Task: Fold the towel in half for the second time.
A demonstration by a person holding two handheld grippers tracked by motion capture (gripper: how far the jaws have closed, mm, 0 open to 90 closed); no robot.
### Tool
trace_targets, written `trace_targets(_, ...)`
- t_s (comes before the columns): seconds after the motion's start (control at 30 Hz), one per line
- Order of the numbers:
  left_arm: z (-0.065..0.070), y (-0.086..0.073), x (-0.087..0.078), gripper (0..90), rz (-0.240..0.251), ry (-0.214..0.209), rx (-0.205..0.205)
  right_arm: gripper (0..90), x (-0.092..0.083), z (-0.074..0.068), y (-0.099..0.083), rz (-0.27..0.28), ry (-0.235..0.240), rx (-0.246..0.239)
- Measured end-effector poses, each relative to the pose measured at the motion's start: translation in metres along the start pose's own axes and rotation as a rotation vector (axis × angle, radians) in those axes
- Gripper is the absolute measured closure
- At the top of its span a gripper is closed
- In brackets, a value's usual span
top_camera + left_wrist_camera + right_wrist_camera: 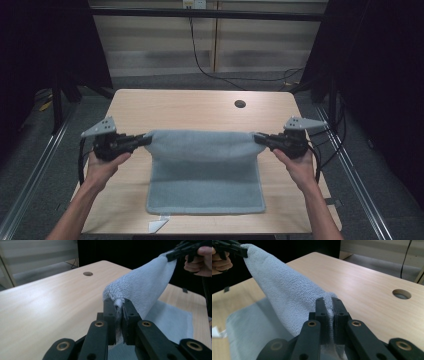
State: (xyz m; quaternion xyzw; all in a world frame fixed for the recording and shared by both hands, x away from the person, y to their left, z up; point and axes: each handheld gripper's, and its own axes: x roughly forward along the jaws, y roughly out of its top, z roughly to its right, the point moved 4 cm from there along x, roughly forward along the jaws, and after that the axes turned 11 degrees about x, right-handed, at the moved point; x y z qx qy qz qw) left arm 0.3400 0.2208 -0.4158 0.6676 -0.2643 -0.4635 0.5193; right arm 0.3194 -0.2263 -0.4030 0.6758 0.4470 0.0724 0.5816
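A light blue-grey towel (202,165) is stretched between my two grippers above a wooden table (185,107). Its far edge is lifted and pulled taut, while the near part lies flat on the tabletop. My left gripper (148,139) is shut on the towel's far left corner, and cloth (140,287) bulges out from between its pads. My right gripper (256,136) is shut on the far right corner, where the fabric (287,300) rises away toward the other hand. In each gripper view, the opposite gripper shows far off pinching the towel's other corner.
A round cable hole (240,104) sits in the table's far right part. A small white scrap (158,224) lies at the table's near edge, below the towel. Black cables run along the floor behind the table, and metal rails flank both sides.
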Motion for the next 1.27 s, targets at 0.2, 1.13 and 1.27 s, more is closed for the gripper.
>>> trace_targets(0.2,0.031,-0.035,-0.013,83.2,-0.019,-0.041,-0.038,85.1,-0.012,-0.027,-0.041,-0.045,0.022,-0.009)
trace_targets(1.13,0.004,-0.066,0.003,40.9,-0.131,0.078,-0.163,52.1,-0.027,-0.009,-0.095,-0.046,-0.067,0.126)
trace_targets(1.27,-0.002,-0.076,-0.003,31.7,-0.14,0.122,-0.199,44.6,-0.031,-0.001,-0.096,-0.008,-0.105,0.142)
